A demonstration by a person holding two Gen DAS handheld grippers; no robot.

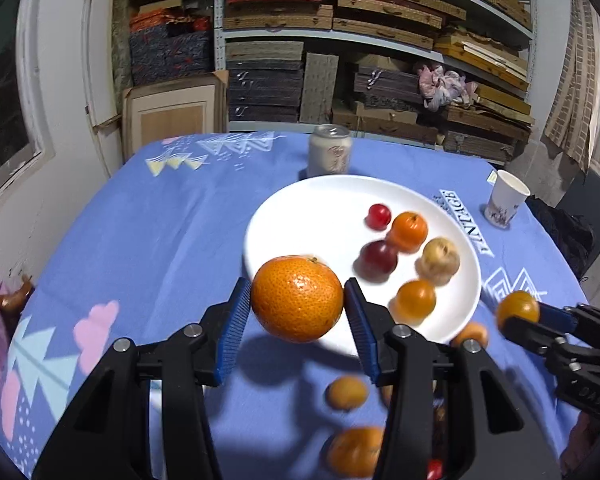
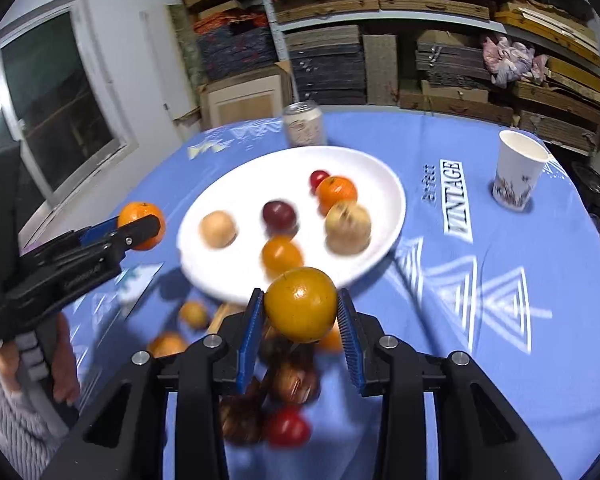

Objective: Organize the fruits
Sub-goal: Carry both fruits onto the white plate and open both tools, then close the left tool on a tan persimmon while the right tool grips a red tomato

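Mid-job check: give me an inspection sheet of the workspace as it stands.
Surface: blue patterned tablecloth.
Job's things: white plate holds mixed fruit; loose fruit lies on the cloth near the grippers.
Clutter: drink can behind the plate; paper cup to its right.
Grippers: left gripper shut on a large orange; right gripper shut on a yellow-orange fruit.
Cables: nothing seen.
Surroundings: shelves of stacked boxes, window.

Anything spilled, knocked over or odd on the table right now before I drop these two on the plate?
Nothing stands out. The can and paper cup stand upright, with no spill showing. Five fruits sit on the plate; several more lie loose on the cloth beside it, still unsorted. Motion blur hides fine damage.
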